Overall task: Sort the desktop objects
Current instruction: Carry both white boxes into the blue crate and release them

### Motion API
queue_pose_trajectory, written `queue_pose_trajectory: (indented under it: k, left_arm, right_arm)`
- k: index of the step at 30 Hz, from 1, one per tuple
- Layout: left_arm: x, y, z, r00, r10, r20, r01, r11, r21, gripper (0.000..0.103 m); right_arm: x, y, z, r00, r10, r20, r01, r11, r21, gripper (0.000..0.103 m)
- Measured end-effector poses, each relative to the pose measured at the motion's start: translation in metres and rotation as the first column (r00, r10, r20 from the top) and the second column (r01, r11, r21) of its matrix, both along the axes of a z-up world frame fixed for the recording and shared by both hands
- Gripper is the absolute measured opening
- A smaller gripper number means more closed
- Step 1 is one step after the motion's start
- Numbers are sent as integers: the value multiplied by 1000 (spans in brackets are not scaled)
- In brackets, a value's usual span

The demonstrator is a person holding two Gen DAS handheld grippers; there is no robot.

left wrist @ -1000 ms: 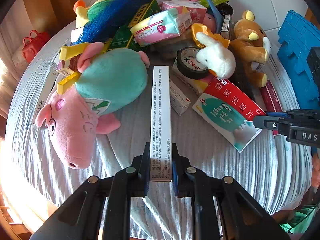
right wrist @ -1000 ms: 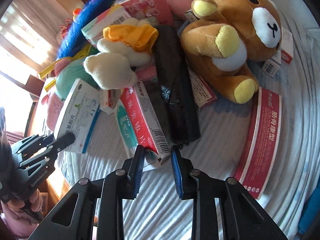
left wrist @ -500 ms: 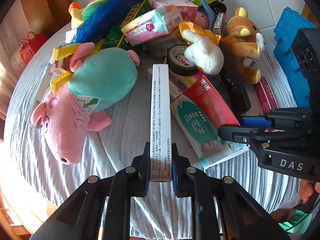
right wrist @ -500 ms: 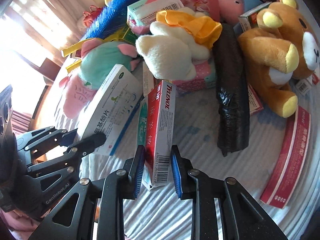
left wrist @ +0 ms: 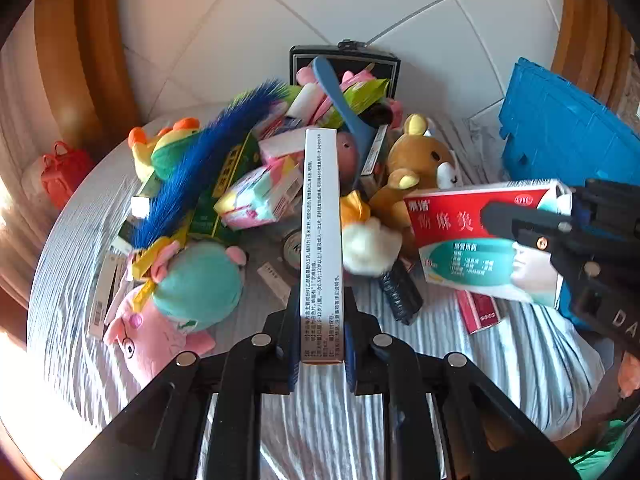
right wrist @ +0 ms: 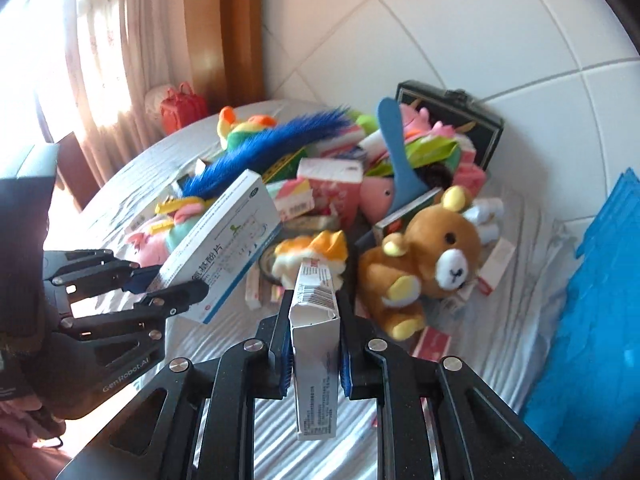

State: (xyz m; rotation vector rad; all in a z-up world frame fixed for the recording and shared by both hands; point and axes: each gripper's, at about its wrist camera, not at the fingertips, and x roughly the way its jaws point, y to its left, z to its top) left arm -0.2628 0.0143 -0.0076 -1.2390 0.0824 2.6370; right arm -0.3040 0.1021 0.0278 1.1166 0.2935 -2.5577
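Observation:
My left gripper [left wrist: 320, 332] is shut on a white and blue medicine box [left wrist: 320, 216], held edge-on above the table; it also shows in the right wrist view [right wrist: 224, 248]. My right gripper [right wrist: 314, 344] is shut on a red and teal medicine box [right wrist: 314, 328], lifted off the cloth; the same box shows in the left wrist view [left wrist: 488, 240]. Below lies a heap of plush toys and boxes: a brown bear [right wrist: 432, 268], a pink and teal pig [left wrist: 180, 300], a blue feather duster [left wrist: 208, 168].
A blue crate [left wrist: 568, 128] stands at the right, also in the right wrist view [right wrist: 592, 320]. A dark open case [left wrist: 344, 64] stuffed with items sits at the back by the tiled wall. A red bag [right wrist: 182, 106] is at the far left. Grey striped cloth [left wrist: 520, 360] covers the round table.
Both grippers have risen and pulled back from the heap. The right gripper closed on the red and teal box and lifted it off the table. The left still holds its box.

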Motion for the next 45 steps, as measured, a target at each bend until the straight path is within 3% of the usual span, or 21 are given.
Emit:
queue_pose_trajectory:
  k: [3, 6, 8, 11, 15, 20, 26, 30, 34, 38, 41, 45]
  left_arm:
    - [-4, 24, 19, 998, -44, -53, 44, 999, 1, 17]
    - [-6, 48, 40, 990, -96, -104, 98, 995, 16, 17]
    - [-7, 68, 56, 981, -133, -145, 137, 990, 22, 17]
    - [-6, 102, 81, 959, -192, -208, 201, 979, 25, 17]
    - [1, 152, 112, 921, -272, -279, 292, 956, 32, 17]
    - [14, 218, 146, 866, -365, -341, 404, 913, 47, 17]
    - [39, 304, 175, 790, -472, -392, 523, 852, 29, 17]
    - [46, 357, 177, 769, -524, -366, 568, 823, 16, 17]
    - [44, 400, 165, 766, -565, -307, 588, 809, -22, 17]
    - [43, 423, 156, 765, -587, -263, 595, 802, -59, 17]
    - [45, 428, 155, 757, -602, -254, 602, 794, -88, 17]
    - [45, 432, 146, 762, -623, -180, 615, 782, -103, 17]
  right_arm:
    - [4, 25, 41, 993, -64, -99, 63, 998, -14, 18]
    - [11, 60, 76, 965, -156, -210, 156, 988, -14, 18]
    - [19, 84, 98, 935, -219, -278, 221, 975, -25, 18]
    - [38, 119, 129, 860, -320, -399, 339, 941, -24, 18]
    - [65, 169, 156, 751, -437, -494, 486, 873, -34, 18]
    - [87, 235, 161, 632, -563, -532, 656, 755, -19, 18]
    - [110, 312, 148, 538, -675, -505, 781, 625, -3, 18]
    - [112, 358, 133, 519, -731, -443, 821, 571, 19, 18]
    - [122, 386, 122, 512, -745, -428, 838, 542, 59, 18]
    - [122, 408, 118, 519, -752, -406, 837, 544, 63, 18]
    - [123, 418, 118, 547, -750, -371, 813, 581, 25, 18]
    - [117, 414, 111, 567, -751, -339, 811, 581, 69, 18]
